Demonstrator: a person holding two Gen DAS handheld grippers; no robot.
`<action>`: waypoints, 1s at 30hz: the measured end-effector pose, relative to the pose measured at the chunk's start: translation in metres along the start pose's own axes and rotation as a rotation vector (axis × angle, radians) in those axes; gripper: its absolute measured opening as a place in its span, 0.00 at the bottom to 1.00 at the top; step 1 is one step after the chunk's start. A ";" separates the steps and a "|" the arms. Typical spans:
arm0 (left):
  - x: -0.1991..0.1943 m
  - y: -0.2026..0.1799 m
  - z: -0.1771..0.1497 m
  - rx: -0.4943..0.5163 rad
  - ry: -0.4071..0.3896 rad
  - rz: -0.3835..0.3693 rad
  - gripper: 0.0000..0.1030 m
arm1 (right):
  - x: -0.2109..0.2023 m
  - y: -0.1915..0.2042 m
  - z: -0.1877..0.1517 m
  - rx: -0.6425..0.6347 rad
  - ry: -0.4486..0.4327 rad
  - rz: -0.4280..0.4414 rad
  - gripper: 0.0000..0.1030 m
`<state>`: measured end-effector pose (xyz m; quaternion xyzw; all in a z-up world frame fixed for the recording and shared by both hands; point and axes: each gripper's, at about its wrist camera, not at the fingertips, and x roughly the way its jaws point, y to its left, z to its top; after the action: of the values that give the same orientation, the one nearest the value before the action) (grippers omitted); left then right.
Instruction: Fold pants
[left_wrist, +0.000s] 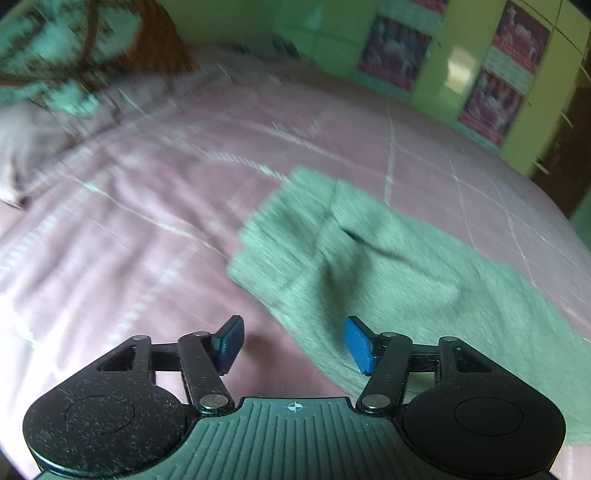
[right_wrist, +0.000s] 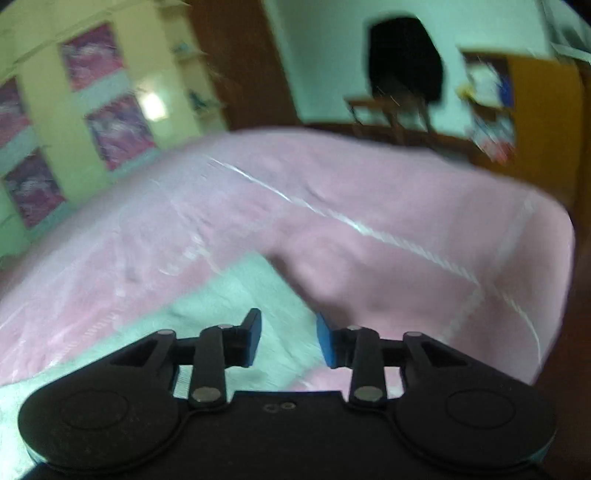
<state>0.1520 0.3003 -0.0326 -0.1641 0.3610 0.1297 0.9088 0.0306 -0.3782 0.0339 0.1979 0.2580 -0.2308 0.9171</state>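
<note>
Pants (left_wrist: 388, 258) lie spread on the pink bed, grey-green and soft, and both tools hang above them with nothing in their grasp. Nearest the lens in the left wrist view, the left gripper (left_wrist: 293, 341) has its blue fingers (left_wrist: 357, 345) set well apart, roughly mid-spread; only air and bedding show between them, with the right pad over the near edge of the fabric. Over in the right wrist view, the right gripper (right_wrist: 289, 339) shows a narrower gap, clearly parted, nothing pinched, and the pale cloth (right_wrist: 236, 295) runs under its left finger while bare bedspread (right_wrist: 369, 206) sits under the other.

Just beyond the left fingers the garment bunches into a dark crease near its middle, then flattens toward a squarish end further out. That ridge is the thing to sort: a tidy fold probably wants the layers smoothed before the next pinch. My call is that we're between grabs, so the good move is to come down on one clean edge with each tool, catch both layers fully inside the pads, and carry them across together so the hem lands square.

Further back, a pillow (left_wrist: 33, 147) sits at the left and green cabinet doors (left_wrist: 480, 74) stand past the bed's far side. Both views are smeared, so fine seams cannot be read.
</note>
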 end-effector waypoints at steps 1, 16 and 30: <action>-0.006 0.003 0.000 -0.010 -0.021 0.035 0.58 | -0.001 0.011 0.001 -0.040 -0.002 0.037 0.28; 0.074 -0.133 0.054 0.316 0.008 -0.181 0.58 | 0.044 0.396 -0.099 -0.560 0.287 0.843 0.21; 0.110 -0.128 0.063 0.364 0.032 -0.144 0.79 | 0.097 0.434 -0.121 -0.494 0.345 0.737 0.26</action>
<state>0.3135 0.2208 -0.0401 -0.0242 0.3801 -0.0057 0.9246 0.2857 0.0026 -0.0105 0.0879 0.3664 0.2146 0.9011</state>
